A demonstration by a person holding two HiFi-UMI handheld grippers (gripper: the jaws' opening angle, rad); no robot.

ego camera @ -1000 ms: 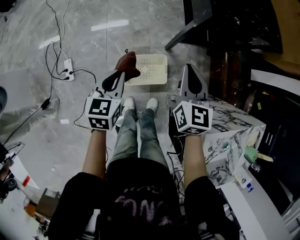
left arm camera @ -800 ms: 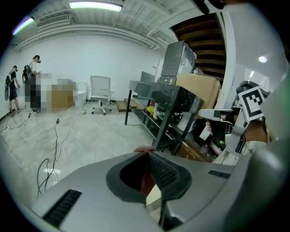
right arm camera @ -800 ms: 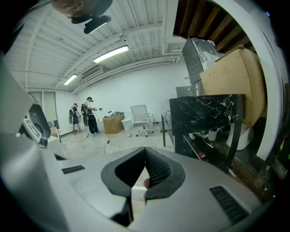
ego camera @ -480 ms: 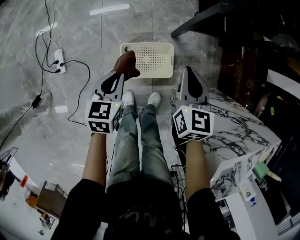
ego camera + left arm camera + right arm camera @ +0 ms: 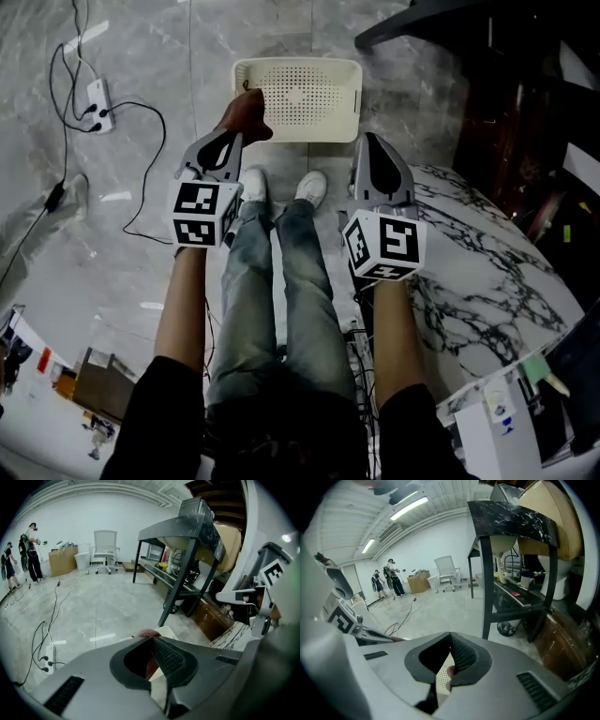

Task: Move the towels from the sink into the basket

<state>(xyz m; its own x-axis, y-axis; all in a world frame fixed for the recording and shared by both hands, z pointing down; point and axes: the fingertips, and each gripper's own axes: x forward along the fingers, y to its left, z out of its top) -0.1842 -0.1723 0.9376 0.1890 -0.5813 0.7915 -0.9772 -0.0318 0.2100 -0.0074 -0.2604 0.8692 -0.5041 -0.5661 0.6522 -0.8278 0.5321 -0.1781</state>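
Note:
My left gripper [image 5: 236, 137] is shut on a dark red towel [image 5: 247, 113], which hangs over the near left rim of the cream perforated basket [image 5: 309, 94] on the floor. In the left gripper view the towel [image 5: 146, 634] bulges just past the closed jaw tips, with the basket [image 5: 165, 632] behind it. My right gripper [image 5: 378, 157] is level with the left one, to the right of the basket's near corner. Its jaws are shut with nothing between them. Through them the right gripper view shows the basket [image 5: 440, 678] below.
A marble counter [image 5: 487, 272] stands at the right, dark furniture [image 5: 441, 28] behind it. The person's legs and white shoes [image 5: 281, 187] are between the grippers. A power strip with cables [image 5: 96, 94] lies on the floor at the left. People [image 5: 30, 550] stand far off.
Both grippers have come forward to the basket. The towel, which hung short of the basket's left corner, now hangs over its near left rim. Both grippers stay shut.

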